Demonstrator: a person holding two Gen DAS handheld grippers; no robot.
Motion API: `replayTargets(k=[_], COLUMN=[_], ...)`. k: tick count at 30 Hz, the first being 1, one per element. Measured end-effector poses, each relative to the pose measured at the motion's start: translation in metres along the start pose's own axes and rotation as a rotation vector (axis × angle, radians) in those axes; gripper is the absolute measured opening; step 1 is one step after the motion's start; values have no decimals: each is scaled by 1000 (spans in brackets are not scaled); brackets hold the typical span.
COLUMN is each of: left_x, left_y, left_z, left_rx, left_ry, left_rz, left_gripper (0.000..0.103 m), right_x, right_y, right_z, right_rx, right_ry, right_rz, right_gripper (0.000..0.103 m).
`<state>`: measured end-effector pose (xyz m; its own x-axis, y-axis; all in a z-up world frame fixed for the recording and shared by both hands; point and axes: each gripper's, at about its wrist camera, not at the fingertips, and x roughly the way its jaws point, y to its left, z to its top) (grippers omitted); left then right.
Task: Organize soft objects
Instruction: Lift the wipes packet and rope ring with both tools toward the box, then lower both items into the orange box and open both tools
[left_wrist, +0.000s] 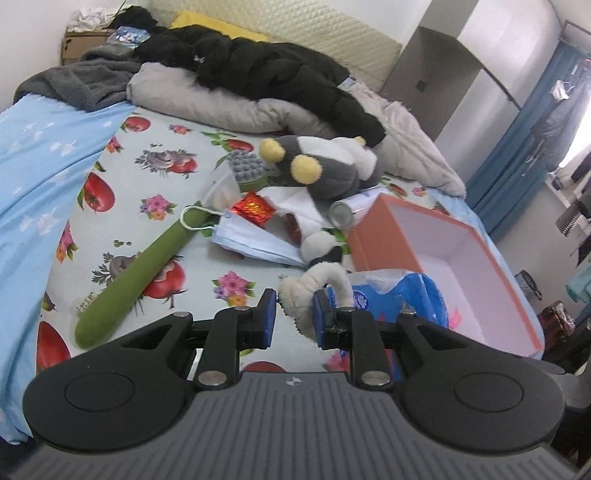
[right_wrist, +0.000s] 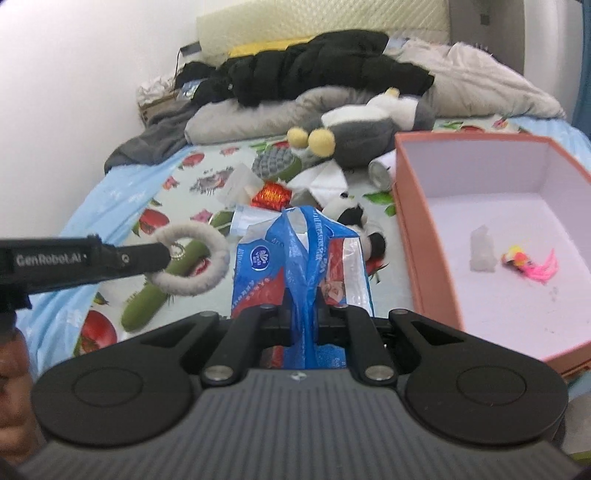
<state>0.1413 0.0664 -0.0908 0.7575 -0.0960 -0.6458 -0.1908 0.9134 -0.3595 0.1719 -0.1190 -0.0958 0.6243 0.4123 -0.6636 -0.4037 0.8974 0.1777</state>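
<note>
My left gripper (left_wrist: 294, 319) is shut on a white fuzzy ring (left_wrist: 314, 286) and holds it above the bed; the ring also shows in the right wrist view (right_wrist: 195, 264), hanging from the left gripper's fingers (right_wrist: 144, 256). My right gripper (right_wrist: 303, 317) is shut on a blue tissue pack (right_wrist: 295, 258) by its plastic wrapper, left of the pink box (right_wrist: 413, 236). A grey plush toy (left_wrist: 321, 166) lies at the back, a small black-and-white plush (right_wrist: 354, 218) beside the pack, a face mask (left_wrist: 251, 236) and a green plush stick (left_wrist: 140, 269) on the sheet.
The pink box (left_wrist: 373, 236) holds a small white piece (right_wrist: 482, 251) and a pink-yellow toy (right_wrist: 528, 262). A can (left_wrist: 345, 212), a red foil packet (left_wrist: 253, 208) and a grey brush (left_wrist: 247, 166) lie on the bed. A black jacket (left_wrist: 266, 66) and blankets lie behind.
</note>
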Motion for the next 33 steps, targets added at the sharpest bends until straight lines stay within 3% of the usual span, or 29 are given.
replayTargets(k=[18, 25, 33], left_x=[-61, -56, -24], left_y=[-50, -78, -114], left_z=[-5, -12, -14], left_rx=[62, 106, 148], left_ry=[-57, -20, 54], left_rz=[-95, -155, -233], left_gripper=[25, 25, 25], right_x=[-87, -114, -120], right_y=[-19, -39, -73], right_z=[3, -5, -11], right_rx=[49, 96, 159], right_ry=[-115, -137, -122], right_rz=[-87, -136, -184], right_gripper=[11, 11, 11])
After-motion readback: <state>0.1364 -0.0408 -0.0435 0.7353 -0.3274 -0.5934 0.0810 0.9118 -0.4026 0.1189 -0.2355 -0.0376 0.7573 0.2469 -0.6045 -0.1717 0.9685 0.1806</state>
